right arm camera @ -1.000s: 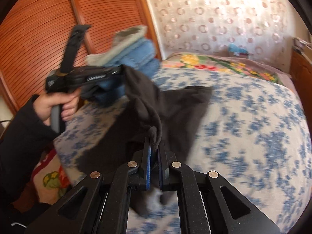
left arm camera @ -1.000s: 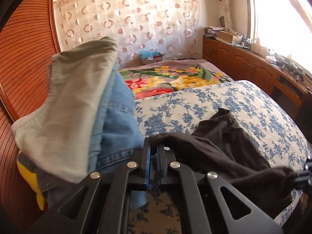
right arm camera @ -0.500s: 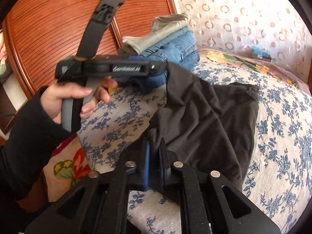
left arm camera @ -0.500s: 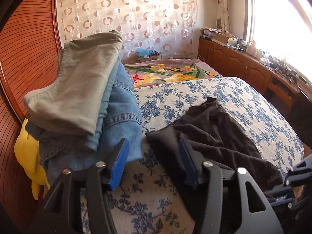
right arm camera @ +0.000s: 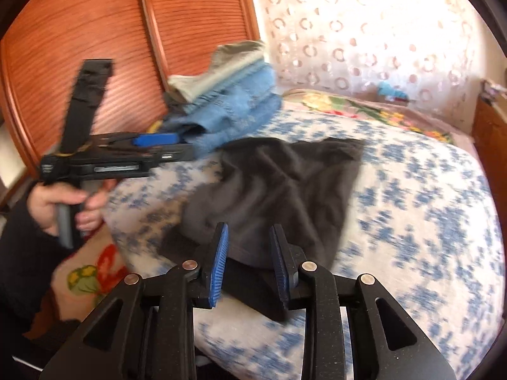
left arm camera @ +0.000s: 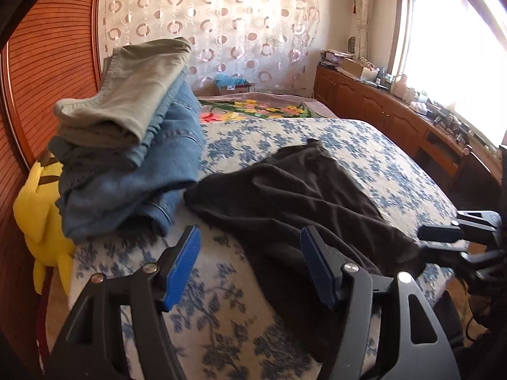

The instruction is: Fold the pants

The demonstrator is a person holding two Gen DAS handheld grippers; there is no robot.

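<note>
Soft, limp dark brown fabric pants (left arm camera: 294,196) on bed; both grippers (left arm camera: 250,266) (right arm camera: 248,253) agape, empty. Pinch hem corner at 12 o'clock.

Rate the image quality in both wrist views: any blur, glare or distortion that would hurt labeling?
Left wrist view: sharp; the window is blown out white, fisheye bends the wardrobe, and the pants read as a dark mass with faint folds. Right wrist view: motion blur smears the bedspread and the stack; the right gripper stays crisp.
</note>
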